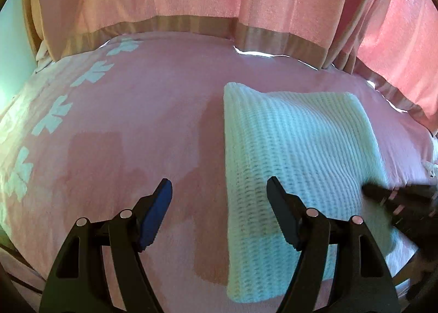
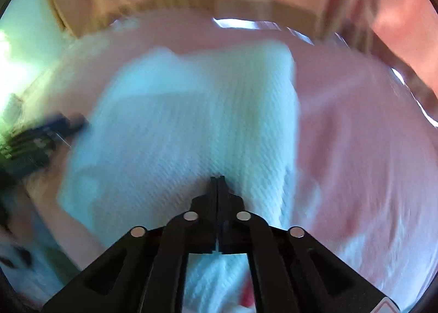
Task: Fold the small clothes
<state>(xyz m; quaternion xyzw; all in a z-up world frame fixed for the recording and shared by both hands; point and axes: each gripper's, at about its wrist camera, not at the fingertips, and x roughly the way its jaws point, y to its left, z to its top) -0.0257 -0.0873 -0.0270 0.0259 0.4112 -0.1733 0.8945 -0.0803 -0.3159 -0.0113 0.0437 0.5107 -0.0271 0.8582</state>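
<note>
A white waffle-knit garment (image 1: 298,146) lies folded into a long rectangle on the pink bedspread (image 1: 153,110). My left gripper (image 1: 219,187) is open and empty, hovering above the garment's left edge. My right gripper (image 2: 218,179) is shut, with the knit (image 2: 191,121) bunched right at and under its tips; the view is blurred. It shows in the left wrist view (image 1: 394,198) over the garment's right edge. The left gripper appears blurred at the left of the right wrist view (image 2: 41,140).
Pink curtains with a tan band (image 1: 208,22) hang behind the bed. White bow prints (image 1: 54,115) run along the bedspread's left side. A pale green wall (image 1: 13,47) is at far left.
</note>
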